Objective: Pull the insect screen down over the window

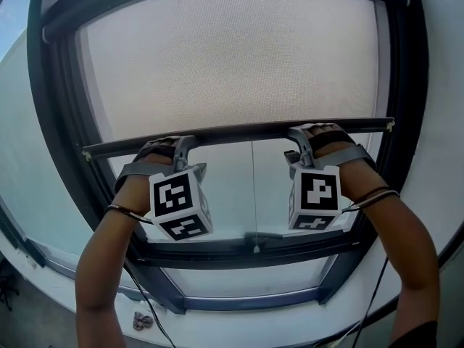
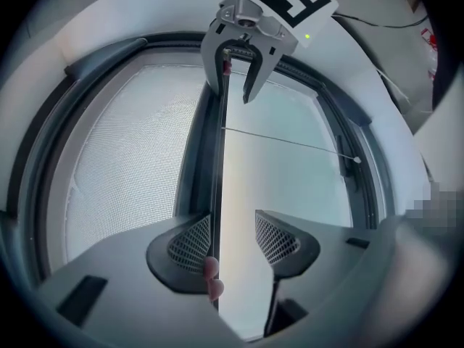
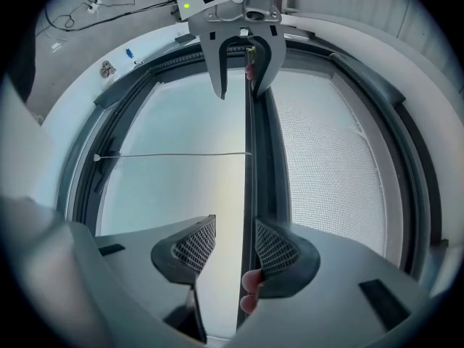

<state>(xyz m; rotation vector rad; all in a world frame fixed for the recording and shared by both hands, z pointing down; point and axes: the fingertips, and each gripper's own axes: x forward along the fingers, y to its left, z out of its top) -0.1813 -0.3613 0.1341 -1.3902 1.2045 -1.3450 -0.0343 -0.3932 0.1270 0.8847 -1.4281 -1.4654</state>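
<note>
I count 1 pale mesh insect screen (image 1: 232,56), 1 dark metal pull bar (image 1: 239,131), 1 thin pull cord (image 1: 253,187) and 1 dark window frame (image 1: 239,251). 2 grey two-jaw tools: left gripper (image 2: 233,239) & right gripper (image 3: 235,243). 2 black-and-white marker cubes (image 1: 180,203), 1 per gripper. 2 bare forearms (image 1: 109,259).

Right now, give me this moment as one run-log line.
insect screen: partly down | pull bar: well above bottom frame | left gripper: open, straddling pull bar | right gripper: open, straddling pull bar
</note>
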